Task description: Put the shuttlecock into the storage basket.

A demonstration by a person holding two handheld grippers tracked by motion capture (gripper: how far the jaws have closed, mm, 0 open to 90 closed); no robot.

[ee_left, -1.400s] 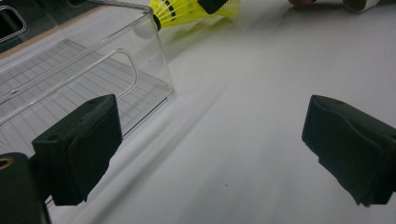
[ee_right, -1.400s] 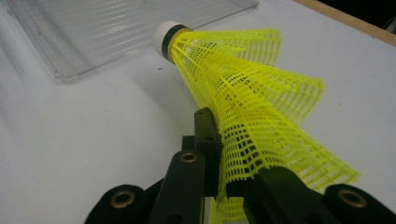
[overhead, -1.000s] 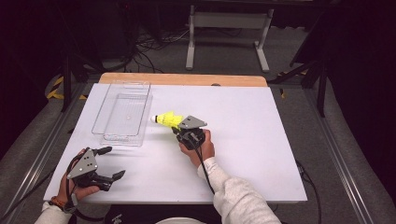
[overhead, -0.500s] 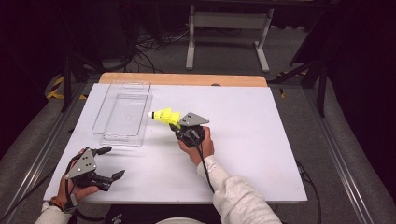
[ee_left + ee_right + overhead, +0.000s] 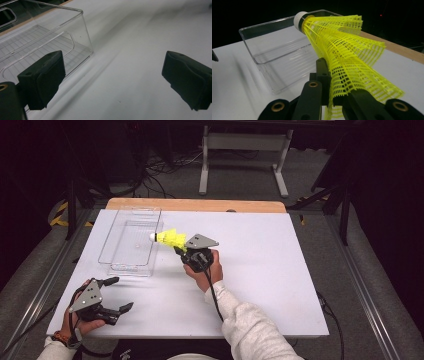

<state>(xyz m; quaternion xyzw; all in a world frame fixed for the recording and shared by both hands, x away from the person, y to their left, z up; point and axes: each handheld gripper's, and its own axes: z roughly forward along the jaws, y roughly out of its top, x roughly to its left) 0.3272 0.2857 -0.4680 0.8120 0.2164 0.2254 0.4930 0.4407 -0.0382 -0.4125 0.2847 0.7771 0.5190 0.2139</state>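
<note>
A yellow mesh shuttlecock (image 5: 170, 239) with a white cork tip is pinched by its skirt in my right gripper (image 5: 181, 250), which is shut on it above the white table. Its cork points toward the clear plastic bin (image 5: 131, 241), and it hangs at the bin's right rim. In the right gripper view the shuttlecock (image 5: 342, 55) rises from the closed jaws, with the bin (image 5: 279, 50) just beyond. My left gripper (image 5: 116, 294) rests near the table's front left corner, open and holding nothing. In the left gripper view its two pads (image 5: 42, 77) stand wide apart beside the bin's near corner (image 5: 75, 37).
The white table top (image 5: 280, 265) has a wooden strip (image 5: 200, 205) along its far edge. Metal rails run down both sides of the table. A stand and cables lie on the dark floor behind.
My right gripper has lifted the shuttlecock and carried it left toward the bin. The left gripper has kept still.
</note>
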